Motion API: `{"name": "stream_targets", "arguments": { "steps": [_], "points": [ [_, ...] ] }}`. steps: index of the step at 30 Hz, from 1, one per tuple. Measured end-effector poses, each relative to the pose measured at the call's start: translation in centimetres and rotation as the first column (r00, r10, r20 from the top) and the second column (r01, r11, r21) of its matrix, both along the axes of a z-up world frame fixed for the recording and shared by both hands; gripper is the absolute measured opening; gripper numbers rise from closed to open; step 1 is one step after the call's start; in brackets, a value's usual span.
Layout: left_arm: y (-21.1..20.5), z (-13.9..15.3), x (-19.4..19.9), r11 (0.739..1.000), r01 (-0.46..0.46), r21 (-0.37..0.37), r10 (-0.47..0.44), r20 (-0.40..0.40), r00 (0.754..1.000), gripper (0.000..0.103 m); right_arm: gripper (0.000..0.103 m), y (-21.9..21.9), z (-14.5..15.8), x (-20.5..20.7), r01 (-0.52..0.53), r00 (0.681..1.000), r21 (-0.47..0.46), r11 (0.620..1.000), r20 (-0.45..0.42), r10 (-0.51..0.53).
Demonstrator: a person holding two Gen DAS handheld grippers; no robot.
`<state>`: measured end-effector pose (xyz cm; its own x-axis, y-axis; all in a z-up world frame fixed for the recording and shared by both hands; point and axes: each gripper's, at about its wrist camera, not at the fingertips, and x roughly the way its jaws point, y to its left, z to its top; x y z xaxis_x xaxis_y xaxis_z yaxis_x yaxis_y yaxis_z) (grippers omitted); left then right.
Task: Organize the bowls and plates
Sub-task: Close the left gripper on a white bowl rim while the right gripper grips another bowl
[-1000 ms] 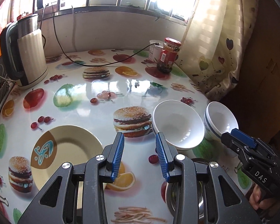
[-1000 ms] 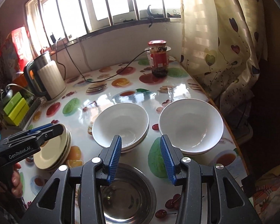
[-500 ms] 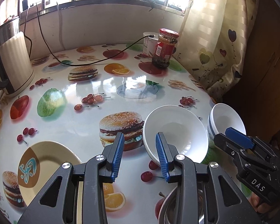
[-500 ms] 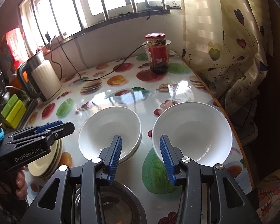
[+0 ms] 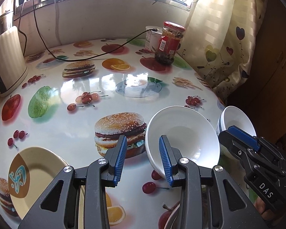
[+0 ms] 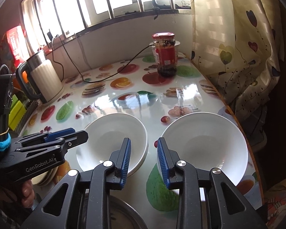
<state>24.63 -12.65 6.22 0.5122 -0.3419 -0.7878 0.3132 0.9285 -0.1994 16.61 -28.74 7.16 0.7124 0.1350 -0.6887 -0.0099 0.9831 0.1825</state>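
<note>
On a fruit-and-burger-patterned table (image 6: pixel 190 95): two stacks of white bowls, the left stack (image 6: pixel 112 139) showing at least two nested rims, the right bowl (image 6: pixel 204 145) near the table's right edge. One steel bowl (image 6: pixel 124 215) sits at the near edge. One stack of cream plates (image 5: pixel 34 171) lies near the left edge. One red-lidded jar (image 6: pixel 165 54) and one white container (image 5: pixel 151 37) behind it stand at the far right corner; one kettle (image 6: pixel 42 78) at the far left.
</note>
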Motion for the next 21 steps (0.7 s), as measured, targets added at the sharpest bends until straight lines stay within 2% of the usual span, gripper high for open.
{"name": "stream_targets", "arguments": {
  "steps": [2, 5, 13, 18, 21],
  "points": [
    [0.1, -0.2, 0.2, 1.0, -0.002, -0.002, 0.002, -0.006, 1.0, 0.036, 0.025, 0.2, 0.2, 0.0, -0.004, 1.0, 0.0, 1.0, 0.007, 0.004],
    [0.1, -0.4, 0.3, 1.0, 0.0, -0.008, 0.0, -0.011, 1.0, 0.036, 0.024, 0.9, 0.2, 0.0, -0.018, 1.0, -0.046, 0.999, 0.005, 0.018],
    [0.1, -0.7, 0.5, 1.0, -0.003, -0.008, 0.003, -0.017, 1.0, 0.036, 0.023, 1.0, -0.6, 0.6, -0.005, 1.0, -0.034, 0.999, -0.026, 0.004],
    [0.0, -0.7, 0.4, 1.0, 0.003, 0.007, -0.003, -0.003, 1.0, 0.035, 0.019, 1.2, -0.9, 1.0, -0.004, 0.999, -0.028, 1.0, -0.035, 0.003],
    [0.0, -0.9, 0.4, 1.0, 0.001, 0.01, -0.001, -0.006, 1.0, 0.032, 0.018, 1.2, -1.0, 1.1, 0.004, 0.999, -0.031, 1.0, -0.034, -0.005]
  ]
}}
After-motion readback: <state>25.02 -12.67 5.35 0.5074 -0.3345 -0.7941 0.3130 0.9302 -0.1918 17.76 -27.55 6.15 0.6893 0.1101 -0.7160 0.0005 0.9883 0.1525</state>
